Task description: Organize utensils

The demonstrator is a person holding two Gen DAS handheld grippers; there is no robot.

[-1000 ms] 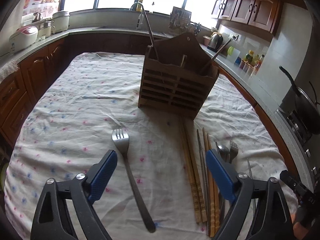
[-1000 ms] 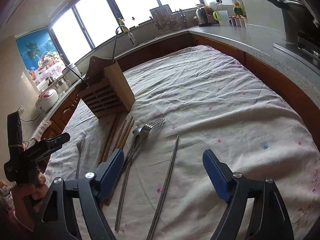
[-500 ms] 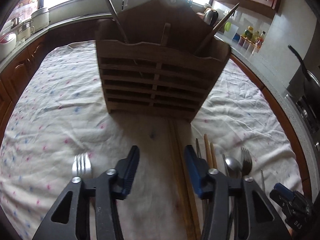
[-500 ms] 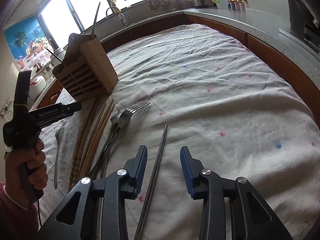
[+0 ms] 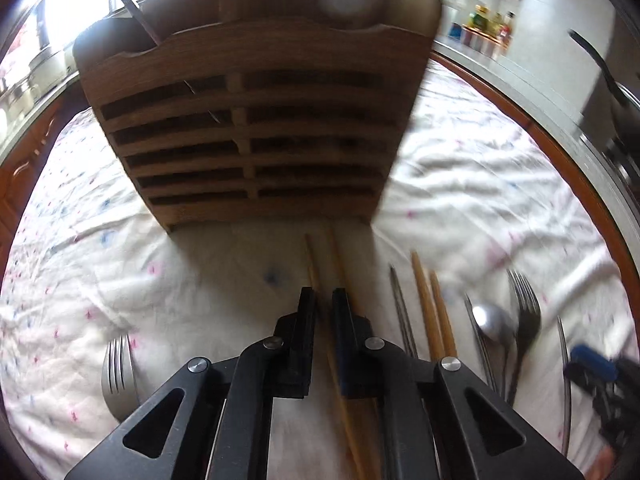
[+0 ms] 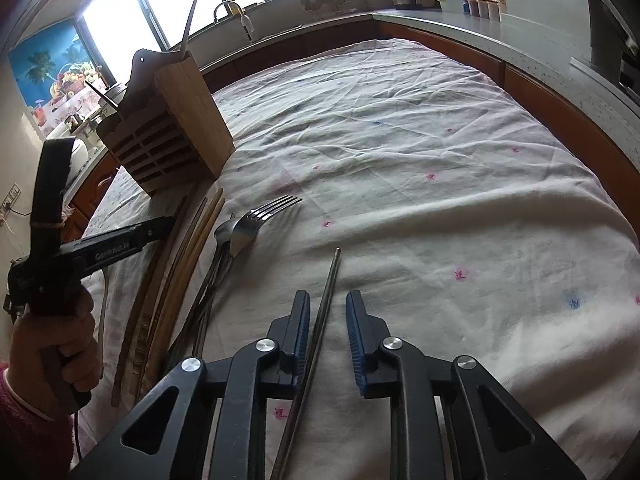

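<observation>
A slatted wooden utensil holder (image 5: 256, 128) stands on the cloth, seen also in the right wrist view (image 6: 168, 136). My left gripper (image 5: 323, 300) is nearly shut, low over a pair of long wooden chopsticks (image 5: 340, 264); whether it grips them is unclear. More wooden chopsticks (image 5: 430, 304), a metal chopstick (image 5: 400, 312), a spoon (image 5: 490, 320) and a fork (image 5: 524, 312) lie to its right, a lone fork (image 5: 116, 376) to its left. My right gripper (image 6: 328, 300) is partly open, its jaws on either side of a metal chopstick (image 6: 326, 300) lying on the cloth.
The white dotted tablecloth (image 6: 420, 152) covers the table. Kitchen counters (image 6: 520, 28) with bottles and a kettle ring it. A pan (image 5: 600, 76) sits at the right. The left gripper's body and hand (image 6: 60, 264) show at the left of the right wrist view.
My left gripper moved forward toward the holder and closed down over the long wooden chopsticks. My right gripper narrowed and dropped around the lone metal chopstick.
</observation>
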